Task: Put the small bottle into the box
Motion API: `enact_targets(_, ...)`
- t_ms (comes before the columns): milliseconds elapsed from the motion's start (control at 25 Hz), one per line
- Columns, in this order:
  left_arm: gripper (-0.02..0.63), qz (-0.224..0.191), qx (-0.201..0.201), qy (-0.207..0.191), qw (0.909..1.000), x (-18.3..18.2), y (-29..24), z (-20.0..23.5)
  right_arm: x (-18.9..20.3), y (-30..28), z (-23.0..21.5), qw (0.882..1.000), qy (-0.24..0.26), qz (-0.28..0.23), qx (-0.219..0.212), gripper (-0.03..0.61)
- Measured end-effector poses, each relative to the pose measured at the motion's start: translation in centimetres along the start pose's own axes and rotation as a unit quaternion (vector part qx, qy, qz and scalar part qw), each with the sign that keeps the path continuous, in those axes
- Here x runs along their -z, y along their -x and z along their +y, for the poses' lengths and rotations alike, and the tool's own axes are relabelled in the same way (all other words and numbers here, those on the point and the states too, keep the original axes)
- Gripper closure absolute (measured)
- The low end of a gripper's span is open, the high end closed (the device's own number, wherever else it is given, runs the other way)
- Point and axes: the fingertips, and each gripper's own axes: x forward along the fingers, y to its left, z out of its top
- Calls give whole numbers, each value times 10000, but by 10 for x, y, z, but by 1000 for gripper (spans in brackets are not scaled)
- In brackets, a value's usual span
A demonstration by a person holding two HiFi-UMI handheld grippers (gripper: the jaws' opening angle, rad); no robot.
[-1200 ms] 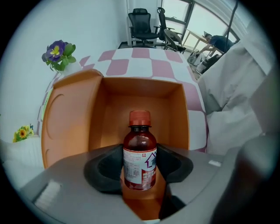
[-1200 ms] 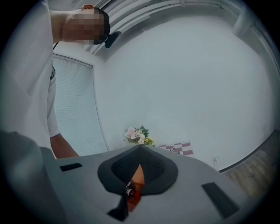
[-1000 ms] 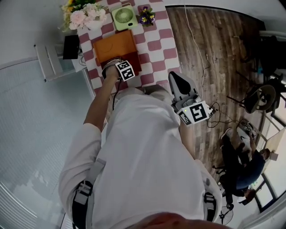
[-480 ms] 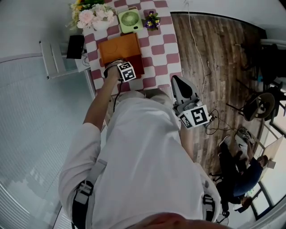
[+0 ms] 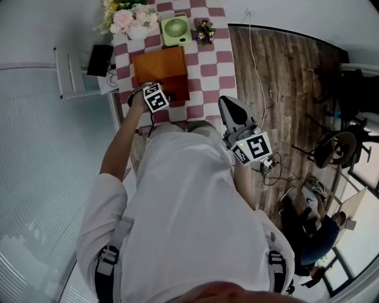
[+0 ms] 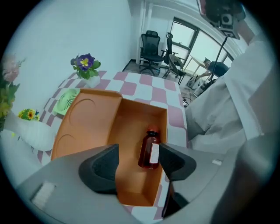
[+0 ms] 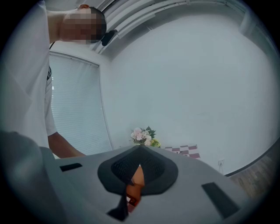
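Left gripper (image 6: 138, 152) is over the open box (image 6: 131, 114), its jaws opening; the pads are clear of everything. The small bottle (image 6: 148, 151) lies on its side on the box floor, in the gap between the jaws as seen in the left gripper view, close to the box's right wall. It is brown glass with a red cap pointing toward the top of the frame and a white label facing right. The box lid (image 6: 85, 120) is flipped flat to the left of the tray. In the head view the box (image 5: 160, 66) sits upper centre on the checkered table (image 5: 207, 65), with a green fan (image 5: 176, 28), a pink bouquet (image 5: 127, 18) and a small purple flower pot (image 5: 205, 31) along the top edge. Right gripper (image 7: 139, 159) has its jaws closed together and nothing clamped; an orange-brown sliver shows through the slit lower down, and I can't tell what it is. In the head view it sits centre-right, off the table and just beside the person's torso.
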Motion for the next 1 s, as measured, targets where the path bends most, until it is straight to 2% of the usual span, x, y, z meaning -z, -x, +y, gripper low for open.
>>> enact_targets(160,343,-489,-173,423,9978,-2,26,1,-4,-13,9,9997,65,26,-223,577)
enact_targets(280,367,-1029,-246,802,9911,-10,55,-3,-8,-20,17,9992,116,33,-368,577)
enact_targets(440,420,-2090,-583,1412,9659,-23,107,-7,-12,-31,31,9983,199,53,-547,577)
enact_targets(640,456,-2974,-1154,1733,9318,-32,170,-18,-16,-43,49,9964,337,78,-773,577)
enact_targets(840,507,-3498,-1601,1823,9049,-38,217,-31,-16,-50,73,9937,499,178,-988,577)
enact_targets(1000,558,-3809,-1689,1881,8894,-40,241,-38,-16,-55,88,9923,581,248,-1068,577)
